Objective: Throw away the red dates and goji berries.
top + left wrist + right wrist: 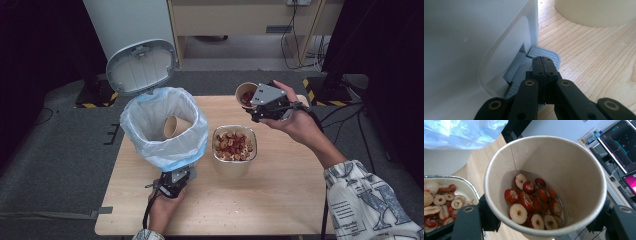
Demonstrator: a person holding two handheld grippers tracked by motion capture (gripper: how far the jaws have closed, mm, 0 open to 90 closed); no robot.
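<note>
My right gripper (256, 106) is shut on a brown paper cup (245, 93), held tilted above the table's far right. The cup (544, 187) holds several red and white fruit slices (531, 202). A foil tray (235, 145) of the same slices stands mid-table, and its corner (461, 185) shows at lower left in the right gripper view. My left gripper (176, 181) is shut, its tips (544, 65) pressing on the grey pedal (544, 53) of the white bin (165, 131). The bin's lid (141, 65) stands open. An empty paper cup (175, 126) lies inside the bin's bag.
The bin is lined with a clear blue-tinted bag (461, 132). The wooden table (280, 195) has free room at front right. A white cabinet and cables stand on the floor beyond the table. Monitors (619, 147) show behind the cup in the right gripper view.
</note>
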